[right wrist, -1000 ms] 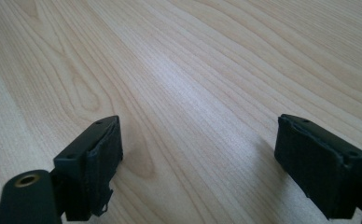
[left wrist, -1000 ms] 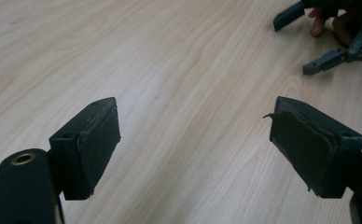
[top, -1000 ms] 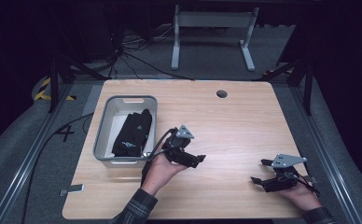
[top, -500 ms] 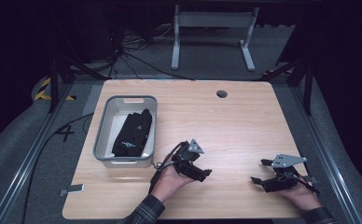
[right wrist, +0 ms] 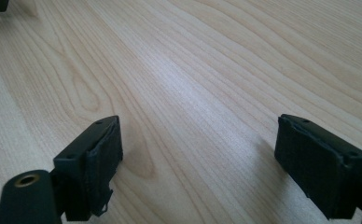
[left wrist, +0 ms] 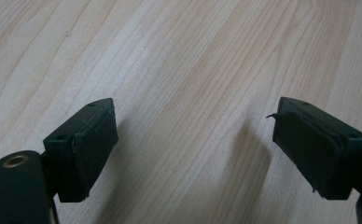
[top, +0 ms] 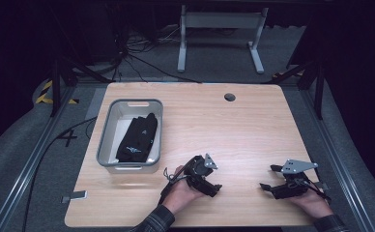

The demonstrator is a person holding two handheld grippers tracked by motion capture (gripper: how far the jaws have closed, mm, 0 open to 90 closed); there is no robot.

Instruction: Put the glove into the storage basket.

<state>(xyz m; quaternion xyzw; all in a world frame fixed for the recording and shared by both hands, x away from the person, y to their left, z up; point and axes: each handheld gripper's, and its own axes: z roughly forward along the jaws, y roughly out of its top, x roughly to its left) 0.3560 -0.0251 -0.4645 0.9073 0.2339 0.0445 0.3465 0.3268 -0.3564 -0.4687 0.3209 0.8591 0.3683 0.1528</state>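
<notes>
High view: a wooden table (top: 253, 125) occupies the centre of the frame. A grey plastic bin (top: 107, 145) sits at centre left, and a black folded garment (top: 137, 137) lies inside it, against the bin's right wall. The left gripper (top: 213, 189) is at lower centre, just right of the bin's near corner and apart from it, low over bare wood, held in the person's left hand (top: 180, 193). The right gripper (top: 267, 186) is at lower right, held in the right hand (top: 311, 200), well apart from the left gripper and the bin.

Left gripper view: the two black jaws rise from the lower left and lower right corners, standing wide apart. Nothing lies between them but the pale wood grain; the pads (left wrist: 93, 149) cast shadows on the table close below.

Right gripper view: the jaws likewise stand wide apart with nothing between them, close above bare table. A dark edge shows at the extreme upper left corner; what it is cannot be told.
</notes>
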